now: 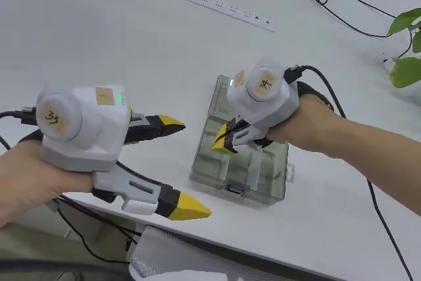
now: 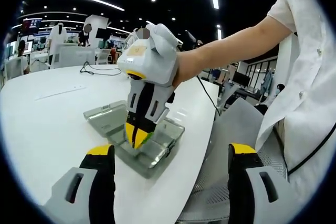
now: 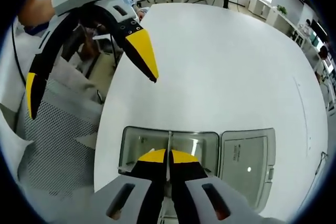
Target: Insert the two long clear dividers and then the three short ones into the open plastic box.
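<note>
The clear plastic box (image 1: pixel 276 182) lies open near the table's front edge, its lid (image 1: pixel 222 100) folded back flat. My right gripper (image 1: pixel 222 143) points down into the tray, shut on a thin clear divider (image 3: pixel 169 139) that stands on edge across the tray (image 3: pixel 137 145). In the left gripper view that gripper (image 2: pixel 136 135) hangs over the box (image 2: pixel 157 156). More clear strips show upright inside the tray (image 1: pixel 253 166). My left gripper (image 1: pixel 181 164) hovers left of the box, open and holding nothing; its yellow-tipped jaws (image 2: pixel 170 153) stand wide apart.
A white power strip (image 1: pixel 223 6) lies at the back of the white table (image 1: pixel 118 44). Black cables (image 1: pixel 342 11) and a green plant (image 1: pixel 406 51) sit at the far right. A mesh chair (image 1: pixel 164 255) stands below the front edge.
</note>
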`<state>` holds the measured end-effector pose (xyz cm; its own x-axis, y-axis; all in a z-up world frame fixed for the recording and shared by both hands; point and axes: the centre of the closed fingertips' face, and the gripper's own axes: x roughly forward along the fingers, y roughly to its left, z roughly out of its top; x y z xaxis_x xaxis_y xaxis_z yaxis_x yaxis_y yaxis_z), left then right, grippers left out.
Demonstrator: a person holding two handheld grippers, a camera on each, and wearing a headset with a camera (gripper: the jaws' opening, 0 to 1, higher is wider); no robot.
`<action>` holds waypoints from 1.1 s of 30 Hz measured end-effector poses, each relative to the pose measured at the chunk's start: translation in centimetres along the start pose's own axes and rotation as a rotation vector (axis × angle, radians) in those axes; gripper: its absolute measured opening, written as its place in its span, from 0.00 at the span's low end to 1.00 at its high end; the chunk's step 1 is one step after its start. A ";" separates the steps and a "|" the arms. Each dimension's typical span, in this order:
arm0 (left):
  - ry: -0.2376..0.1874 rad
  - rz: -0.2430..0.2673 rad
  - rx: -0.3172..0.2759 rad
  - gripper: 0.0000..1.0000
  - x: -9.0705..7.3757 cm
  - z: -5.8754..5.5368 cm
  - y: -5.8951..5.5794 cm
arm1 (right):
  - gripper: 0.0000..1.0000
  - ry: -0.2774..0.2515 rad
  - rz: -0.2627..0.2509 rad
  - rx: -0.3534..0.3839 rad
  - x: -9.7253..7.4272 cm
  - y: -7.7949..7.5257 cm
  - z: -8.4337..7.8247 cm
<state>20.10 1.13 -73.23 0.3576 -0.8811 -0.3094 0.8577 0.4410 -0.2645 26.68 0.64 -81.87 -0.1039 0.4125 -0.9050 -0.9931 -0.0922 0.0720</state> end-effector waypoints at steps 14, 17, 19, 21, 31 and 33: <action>0.001 0.001 0.000 0.91 -0.1 0.1 0.0 | 0.04 0.002 -0.003 -0.020 0.0 0.0 -0.1; 0.004 0.004 0.001 0.91 -0.2 0.0 0.1 | 0.06 -0.004 -0.007 -0.004 0.0 -0.1 0.0; 0.004 0.005 0.002 0.91 -0.2 0.1 0.1 | 0.08 -0.009 -0.015 -0.006 -0.2 -0.3 0.0; 0.003 0.006 0.000 0.90 -0.2 0.1 0.1 | 0.08 -0.015 -0.016 0.001 -0.5 -0.3 0.1; 0.007 0.000 0.008 0.91 0.0 0.5 0.0 | 0.15 -0.093 -0.048 0.033 -3.1 -0.6 1.1; 0.009 -0.001 0.010 0.91 0.0 0.5 0.0 | 0.16 -0.114 -0.056 0.039 -3.8 -0.6 1.3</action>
<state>20.33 1.02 -72.75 0.3537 -0.8800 -0.3171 0.8616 0.4385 -0.2558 27.56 0.30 -77.98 -0.0517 0.5167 -0.8546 -0.9986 -0.0315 0.0414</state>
